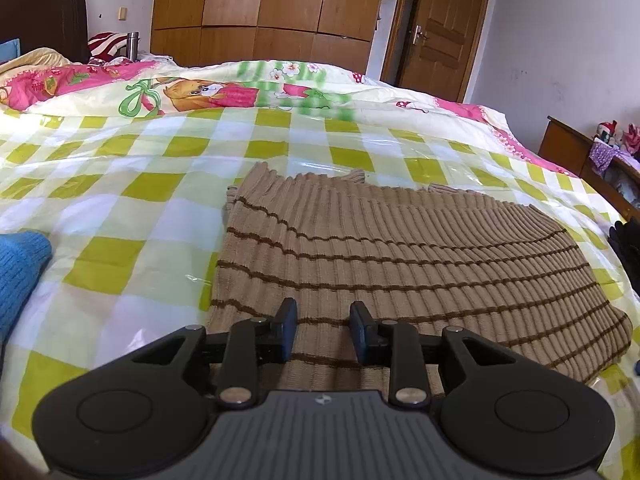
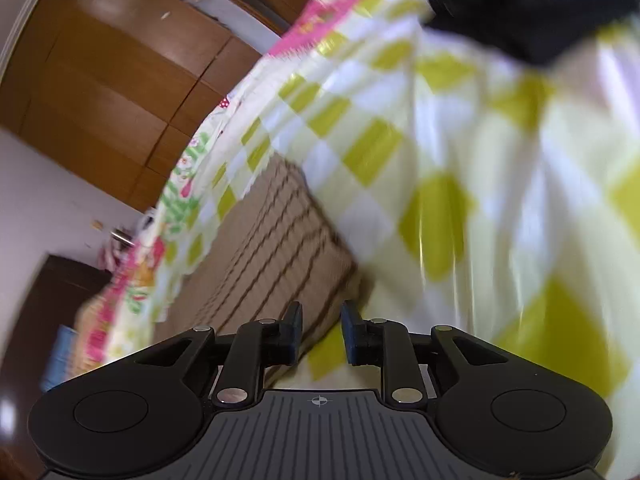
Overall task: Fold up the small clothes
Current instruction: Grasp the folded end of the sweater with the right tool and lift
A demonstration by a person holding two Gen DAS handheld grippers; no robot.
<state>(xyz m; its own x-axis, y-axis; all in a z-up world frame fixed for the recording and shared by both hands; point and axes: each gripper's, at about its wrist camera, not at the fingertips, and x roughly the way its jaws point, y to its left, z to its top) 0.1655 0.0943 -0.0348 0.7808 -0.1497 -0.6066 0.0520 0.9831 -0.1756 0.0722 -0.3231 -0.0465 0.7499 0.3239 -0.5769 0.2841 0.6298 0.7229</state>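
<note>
While hovering low over the near hem, left gripper (image 1: 323, 330) sits with jaws apart, nothing between them; tan ribbed sweater (image 1: 400, 256) lies directly ahead and below, flat on the checked plastic sheet (image 1: 120, 184). Near hem passes under the fingertips (image 1: 289, 316); whether pads touch the knit cannot be told. Ribs run away from the gripper, dark brown stripes run crosswise. Long axis judged to run left to right across the view, widest out to the right. Looks already folded once, sleeves not visible; judgement only.

Right gripper (image 2: 321, 334) also parted, empty, camera rolled steeply and frame blurred. Same sweater (image 2: 276, 248) lies ahead and to the left of its fingers, its edge just short of the left finger (image 2: 294, 328); checked sheet (image 2: 480, 200) directly ahead and to the right. Contact not resolvable.

Nearer arm: left, squarely over the hem. Right off the garment's side edge.

Coming move judged to depend on left jaws closing on the hem directly below, then carrying it away along the ribs.

Other items: blue knit (image 1: 20, 276) far left of left gripper; black cloth (image 2: 528, 4) well ahead of right gripper.

Writing: none legible. Small round emblem on each gripper body, unreadable as a brand. Cartoon print on quilt (image 1: 200, 92), no text.
</note>
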